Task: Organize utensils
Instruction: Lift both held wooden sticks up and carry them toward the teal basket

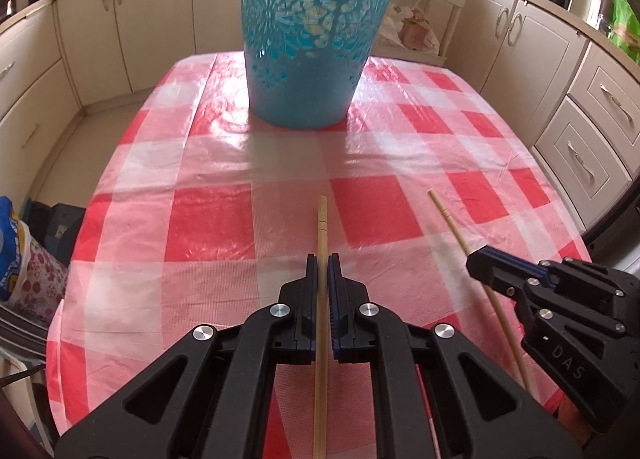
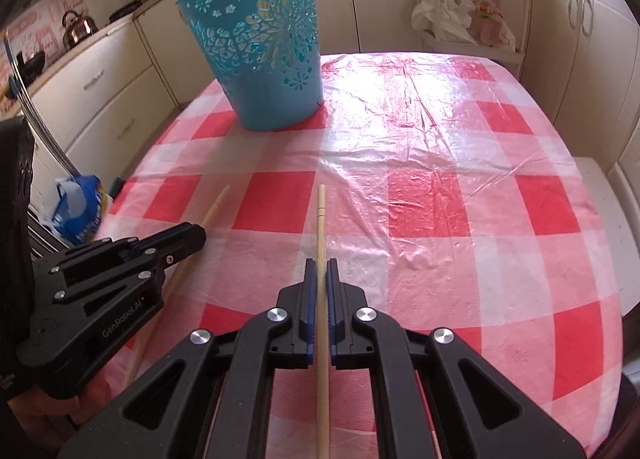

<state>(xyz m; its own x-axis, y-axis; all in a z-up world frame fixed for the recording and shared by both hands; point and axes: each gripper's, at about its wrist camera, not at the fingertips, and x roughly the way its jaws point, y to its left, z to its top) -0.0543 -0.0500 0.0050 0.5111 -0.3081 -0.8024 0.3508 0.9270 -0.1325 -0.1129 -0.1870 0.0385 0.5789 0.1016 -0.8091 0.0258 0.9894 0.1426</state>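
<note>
While both point steeply down over the checked worktop point(image 1: 208, 219), the left gripper point(image 1: 323, 259) is clamped on one chopstick point(image 1: 321, 227) and the right gripper point(image 2: 321, 263) on the other chopstick point(image 2: 320, 219), side by side. Well beyond them a blue perforated basket point(image 1: 312, 39) stands upright on the worktop; its inside is hidden.

The blue basket point(image 1: 316, 39) rim is cut off by the top edge. Both chopstick point(image 1: 321, 339) point(image 2: 322, 339) lower ends are cut off below.
</note>
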